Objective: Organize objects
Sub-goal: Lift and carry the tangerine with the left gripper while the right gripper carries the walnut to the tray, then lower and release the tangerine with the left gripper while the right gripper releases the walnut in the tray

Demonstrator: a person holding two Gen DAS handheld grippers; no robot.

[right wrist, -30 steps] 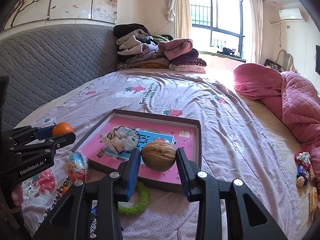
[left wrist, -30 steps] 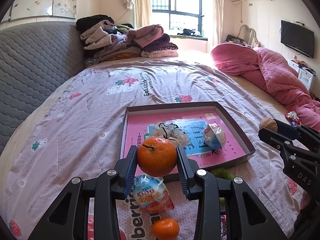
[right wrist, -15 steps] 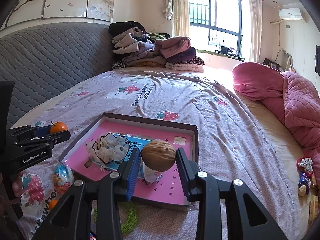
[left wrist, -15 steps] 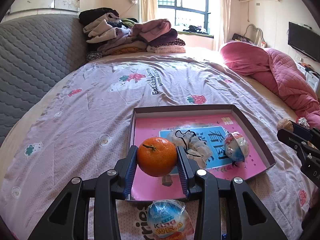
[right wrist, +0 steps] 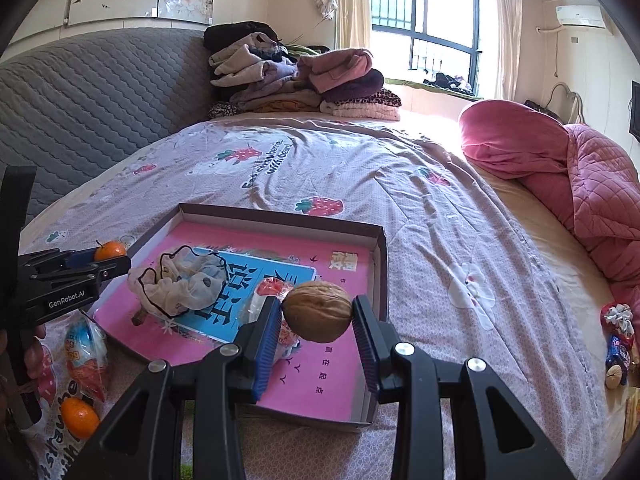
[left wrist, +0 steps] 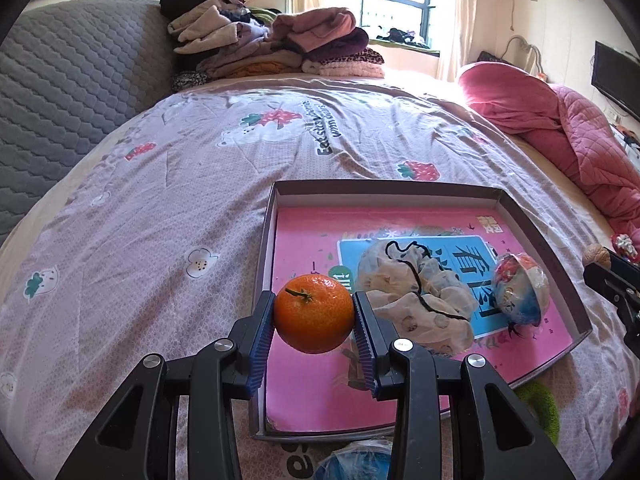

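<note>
tray [left wrist: 500, 196] on bed [left wrist: 160, 200] | scrunchie [left wrist: 416, 292] and wrapped egg [left wrist: 518, 294] in tray, egg to its right | tangerine [left wrist: 314, 312] in left gripper [left wrist: 314, 320] above tray's left side | walnut [right wrist: 318, 312] in right gripper [right wrist: 316, 320] above tray's right side | clothes pile [left wrist: 272, 44] behind, at headboard [left wrist: 60, 80]

Mandarin [left wrist: 313, 313], orange, stem up, clamped between blue pads above near-left corner of shallow pink-floored box lid [left wrist: 267, 240] on bed. Walnut [right wrist: 318, 312], brown, lengthwise between pads over lid's near-right part. Inside lid: crumpled pale scrunchie [left wrist: 416, 296], wrapped toy egg [left wrist: 518, 290]. Outside: second egg [right wrist: 85, 354], second mandarin [right wrist: 80, 417], green ring [left wrist: 538, 404].
</note>
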